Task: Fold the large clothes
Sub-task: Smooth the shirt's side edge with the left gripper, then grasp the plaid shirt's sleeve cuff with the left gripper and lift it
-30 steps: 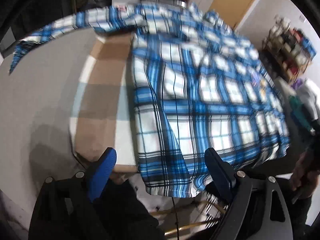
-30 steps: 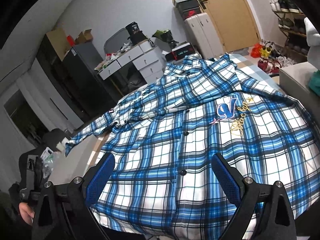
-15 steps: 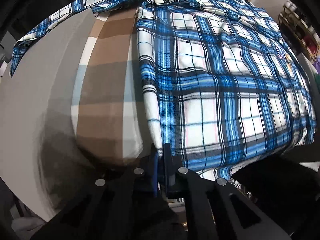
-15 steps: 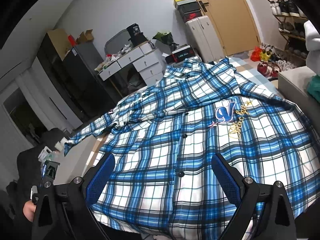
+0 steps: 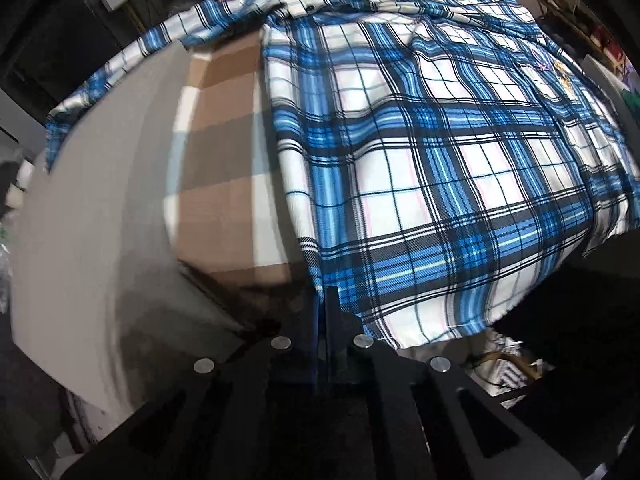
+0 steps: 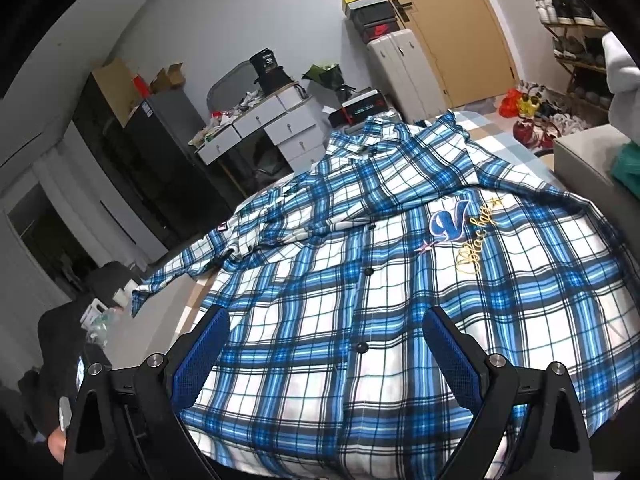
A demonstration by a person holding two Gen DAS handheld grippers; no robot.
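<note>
Since earlier, left gripper [image 5: 323, 300] jaws clamped shirt [image 5: 420, 160] corner; right gripper [image 6: 326, 356] hovers, jaws apart.

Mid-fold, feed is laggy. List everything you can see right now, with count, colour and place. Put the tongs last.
Plaid shirt: one, blue and white, spread front-up over the bed.
Bed cover: one, brown, white and pale blue checks, under the shirt.
Drawer unit: one, white, cluttered top, behind the bed.
Suitcase: one, white, by the door.
Door: one, tan, far wall.
Shoe rack: one, right side.
Left tongs: shut on the shirt's near hem corner.
Right tongs: open, above the shirt's lower front.
</note>
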